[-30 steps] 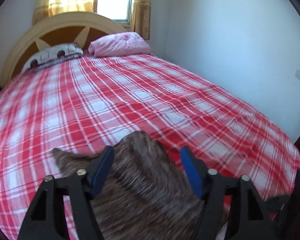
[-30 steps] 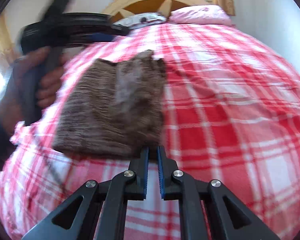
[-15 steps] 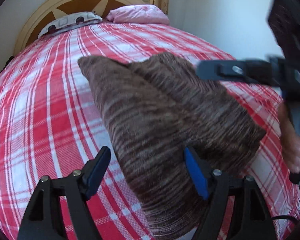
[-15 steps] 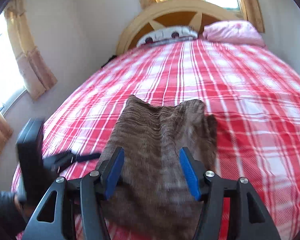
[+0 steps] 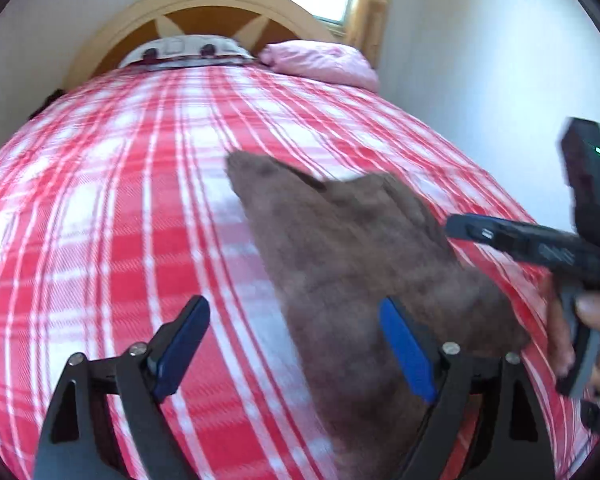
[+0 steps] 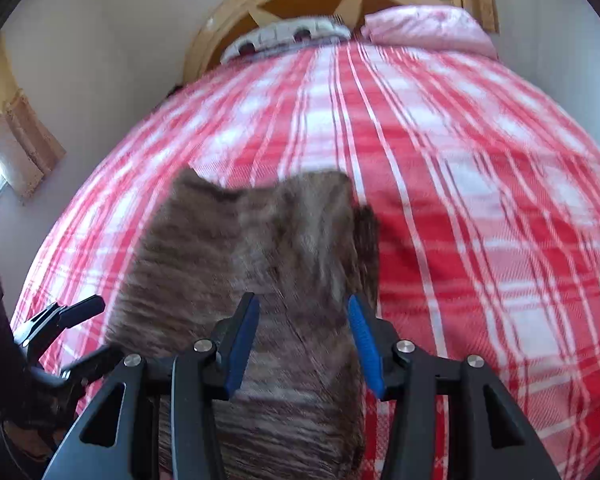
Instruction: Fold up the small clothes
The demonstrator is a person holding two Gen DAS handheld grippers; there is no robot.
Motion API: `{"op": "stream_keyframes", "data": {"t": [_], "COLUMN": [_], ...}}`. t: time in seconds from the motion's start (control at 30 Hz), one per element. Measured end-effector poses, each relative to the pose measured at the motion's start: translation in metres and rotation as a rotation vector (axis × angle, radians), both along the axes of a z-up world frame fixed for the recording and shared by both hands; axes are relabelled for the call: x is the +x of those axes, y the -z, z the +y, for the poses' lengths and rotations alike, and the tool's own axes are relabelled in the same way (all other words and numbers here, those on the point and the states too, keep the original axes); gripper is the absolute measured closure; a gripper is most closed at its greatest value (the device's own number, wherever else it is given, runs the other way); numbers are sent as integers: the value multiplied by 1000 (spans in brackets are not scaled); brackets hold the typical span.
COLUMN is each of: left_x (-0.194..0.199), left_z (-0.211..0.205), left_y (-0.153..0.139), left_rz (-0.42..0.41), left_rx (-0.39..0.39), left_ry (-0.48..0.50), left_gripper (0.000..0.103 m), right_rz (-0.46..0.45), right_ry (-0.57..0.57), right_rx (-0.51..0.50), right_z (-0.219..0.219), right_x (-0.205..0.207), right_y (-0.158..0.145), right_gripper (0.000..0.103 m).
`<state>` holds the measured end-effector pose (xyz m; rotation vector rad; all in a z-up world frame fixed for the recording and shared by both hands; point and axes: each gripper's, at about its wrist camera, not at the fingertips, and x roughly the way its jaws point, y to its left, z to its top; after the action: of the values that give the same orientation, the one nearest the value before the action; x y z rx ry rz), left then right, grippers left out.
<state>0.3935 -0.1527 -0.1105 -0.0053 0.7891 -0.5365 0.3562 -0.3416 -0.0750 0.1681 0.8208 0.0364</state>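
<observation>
Since a second earlier the right gripper had let go of the garment's near edge: its jaws were pinched together then, swung wide, and had just been closing a little, now standing apart above the cloth with nothing pinched. The left gripper had come down toward the bed, and its jaws had just been opening further, now spread wide, empty. The brown striped garment lay flat on the red plaid bedspread near the foot of the bed, folded lengthwise; motion blur made the fold edges hard to read, probably two layers. In the left wrist view the cloth sat under the right blue pad, the left pad over bare bedspread. A hand held the right gripper's handle at the right edge. Pink pillow and patterned pillow sat at the far headboard.
</observation>
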Motion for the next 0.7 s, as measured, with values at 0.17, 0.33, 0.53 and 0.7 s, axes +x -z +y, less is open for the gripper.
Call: {"op": "stream_keyframes", "data": {"t": [0.17,0.33,0.53,0.7], "left_x": [45,54,40,5], "left_z": [-12,0,10,18], "left_y": [14,33,26,1], "left_rz": [20,45,62,16], "left_rx": [147,104,39,0], "left_ry": [-83,-96,-120,-100], "left_gripper": [7,0,0,0], "right_rz": [17,156,123,49], "right_ry": [-70,29,14,20], "right_rx": [-34,-110,-68,-59], "right_z": [27,16,4,9], "right_x": [38,71,63,30], "right_y": [-4,33,39,15], "right_gripper": [55,55,55,54]}}
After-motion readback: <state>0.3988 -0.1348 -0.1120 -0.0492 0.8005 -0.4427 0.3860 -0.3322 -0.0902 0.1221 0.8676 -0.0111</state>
